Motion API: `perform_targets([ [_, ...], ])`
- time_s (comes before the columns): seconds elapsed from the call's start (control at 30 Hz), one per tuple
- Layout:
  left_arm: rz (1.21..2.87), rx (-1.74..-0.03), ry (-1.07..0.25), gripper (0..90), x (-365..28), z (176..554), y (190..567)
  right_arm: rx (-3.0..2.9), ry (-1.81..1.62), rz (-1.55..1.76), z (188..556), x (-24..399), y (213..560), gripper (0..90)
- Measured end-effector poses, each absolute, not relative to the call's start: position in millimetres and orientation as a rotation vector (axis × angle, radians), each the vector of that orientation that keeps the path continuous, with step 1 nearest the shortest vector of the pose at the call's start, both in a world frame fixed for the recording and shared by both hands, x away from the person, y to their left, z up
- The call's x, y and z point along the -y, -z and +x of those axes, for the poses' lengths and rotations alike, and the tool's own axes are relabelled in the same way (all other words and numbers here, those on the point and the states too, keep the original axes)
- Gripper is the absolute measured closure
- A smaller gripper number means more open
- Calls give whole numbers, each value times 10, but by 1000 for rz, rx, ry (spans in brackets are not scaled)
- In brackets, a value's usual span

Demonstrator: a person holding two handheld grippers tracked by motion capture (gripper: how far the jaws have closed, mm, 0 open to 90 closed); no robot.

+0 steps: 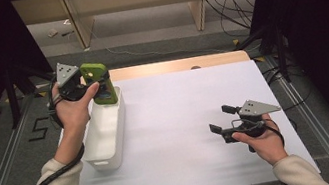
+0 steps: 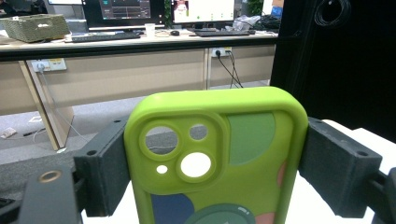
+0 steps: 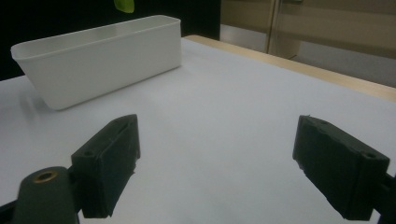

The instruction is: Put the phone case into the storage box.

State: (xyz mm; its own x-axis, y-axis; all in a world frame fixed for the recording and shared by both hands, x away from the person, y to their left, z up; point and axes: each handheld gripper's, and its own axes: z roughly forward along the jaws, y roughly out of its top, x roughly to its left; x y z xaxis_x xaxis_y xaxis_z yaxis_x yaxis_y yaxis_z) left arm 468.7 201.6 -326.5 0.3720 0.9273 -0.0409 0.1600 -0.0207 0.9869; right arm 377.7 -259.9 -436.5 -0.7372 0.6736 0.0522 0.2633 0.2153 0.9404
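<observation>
A lime-green phone case (image 1: 100,82) with coloured patches and camera cut-outs is held upright over the far end of a white plastic bin (image 1: 104,138). My left gripper (image 1: 95,86) is shut on the case (image 2: 219,158); both black pads (image 2: 338,170) press its long edges in the left gripper view. At the right of the table my right gripper (image 1: 221,119) rests low in the person's hand, jaws open and nothing between them. In the right gripper view the wide-apart pads (image 3: 109,163) point across the white table toward the bin (image 3: 100,63).
The bin stands along the left edge of the white table top (image 1: 182,120), whose wooden far edge (image 1: 178,65) shows. Beyond are desk legs (image 1: 199,5) and cables on the floor (image 1: 229,5). Dark curtains flank both sides.
</observation>
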Motion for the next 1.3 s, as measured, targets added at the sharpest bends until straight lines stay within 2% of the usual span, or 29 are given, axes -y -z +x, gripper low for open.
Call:
perform_targets([
  [1.3, 1497, -1067, -841, 167, -2051, 4812, 3344, -2126, -1533, 872, 3779, 2595, 4372, 159],
])
